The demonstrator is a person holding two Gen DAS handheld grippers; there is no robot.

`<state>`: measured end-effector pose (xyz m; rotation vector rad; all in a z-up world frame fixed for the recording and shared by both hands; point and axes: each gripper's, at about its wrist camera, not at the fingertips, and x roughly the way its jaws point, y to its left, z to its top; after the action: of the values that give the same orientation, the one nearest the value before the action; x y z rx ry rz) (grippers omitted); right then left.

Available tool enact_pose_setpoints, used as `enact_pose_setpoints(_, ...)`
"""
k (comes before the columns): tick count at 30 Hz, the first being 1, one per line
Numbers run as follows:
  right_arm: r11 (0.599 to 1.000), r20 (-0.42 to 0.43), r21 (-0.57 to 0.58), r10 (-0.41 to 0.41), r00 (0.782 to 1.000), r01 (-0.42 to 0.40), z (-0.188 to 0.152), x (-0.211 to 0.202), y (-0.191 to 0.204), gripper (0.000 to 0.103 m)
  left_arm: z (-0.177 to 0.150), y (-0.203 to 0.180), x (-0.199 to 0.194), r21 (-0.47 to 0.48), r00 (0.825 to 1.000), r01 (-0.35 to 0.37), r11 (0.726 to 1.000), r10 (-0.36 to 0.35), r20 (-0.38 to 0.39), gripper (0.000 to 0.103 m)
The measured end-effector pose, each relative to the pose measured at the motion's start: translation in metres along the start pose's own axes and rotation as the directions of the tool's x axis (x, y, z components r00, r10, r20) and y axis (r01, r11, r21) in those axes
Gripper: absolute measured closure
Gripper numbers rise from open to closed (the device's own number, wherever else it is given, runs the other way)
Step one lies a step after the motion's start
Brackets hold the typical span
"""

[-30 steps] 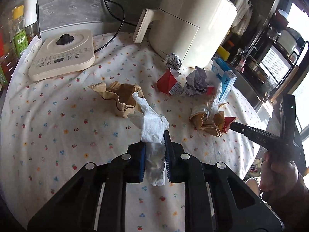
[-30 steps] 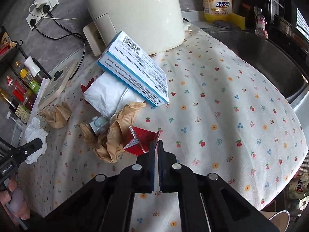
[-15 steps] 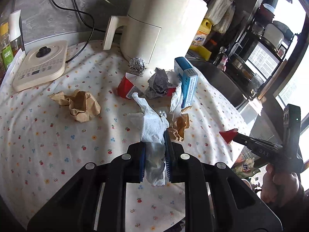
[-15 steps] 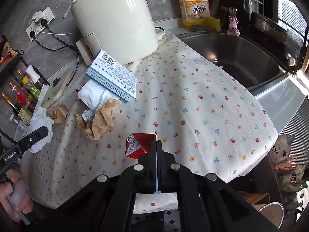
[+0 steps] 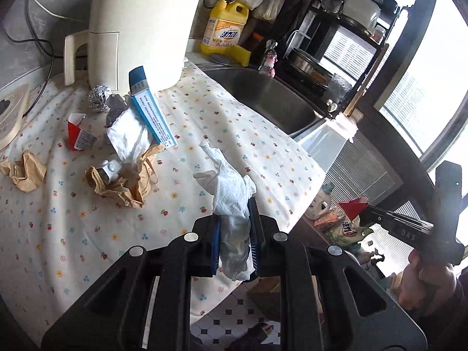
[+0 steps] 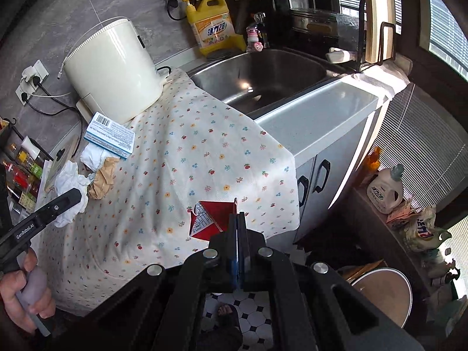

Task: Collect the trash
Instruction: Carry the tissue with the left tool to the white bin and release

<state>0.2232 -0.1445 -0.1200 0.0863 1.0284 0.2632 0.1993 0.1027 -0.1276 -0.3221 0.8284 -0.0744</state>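
Note:
My left gripper [image 5: 234, 222] is shut on a crumpled white tissue [image 5: 231, 187], held above the right part of the flowered tablecloth [image 5: 204, 117]. My right gripper [image 6: 238, 216] is shut on a flattened red carton [image 6: 209, 216], which hangs in the air near the cloth's right edge. The left wrist view shows that carton [image 5: 352, 206] beyond the table edge. On the cloth lie crumpled brown paper [image 5: 125, 181], another brown wad [image 5: 23, 172], a red carton [image 5: 77, 136], a foil ball [image 5: 99, 98], white wrapper [image 5: 128, 137] and a blue box [image 5: 150, 111].
A cream appliance [image 5: 137, 23] stands at the back of the table. Right of the cloth are a steel sink [image 6: 263, 76], a yellow detergent bottle [image 6: 212, 26] and a cabinet with dark handles [image 6: 321, 172]. A round bin [image 6: 383, 289] stands on the tiled floor at lower right.
Both grippers have swung right and risen a little, each with its load. The red carton came away from the brown paper and now hangs near the table's right edge.

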Motion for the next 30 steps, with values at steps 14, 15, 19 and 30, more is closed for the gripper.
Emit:
enact_pose_setpoints(14,0.966,0.018,0.210,-0.158,0.987,0.151,-0.049,-0.060,-0.129,0.101,-0.017,-0.130,0.059,0.163,0.979,0.177,0.971,-0.157,-0.127,0.086)
enact_pose_setpoints(15,0.961,0.017,0.224,-0.168,0.986,0.160,-0.054,-0.064,-0.137,0.101,-0.021,-0.140,0.063,0.174,0.976,0.189,0.966,-0.167,-0.137,0.086)
enact_pose_setpoints(19,0.939,0.002,0.280,-0.209,0.978,0.200,-0.071,-0.077,-0.171,0.101,-0.032,-0.178,0.077,0.215,0.963,0.239,0.947,-0.202,-0.178,0.086)
enact_pose_setpoints(30,0.899,-0.060,0.367,-0.233,0.971,0.238,-0.121,-0.101,-0.244,0.087,-0.070,-0.268,0.110,0.275,0.927,0.331,0.903,-0.255,-0.275,0.086)
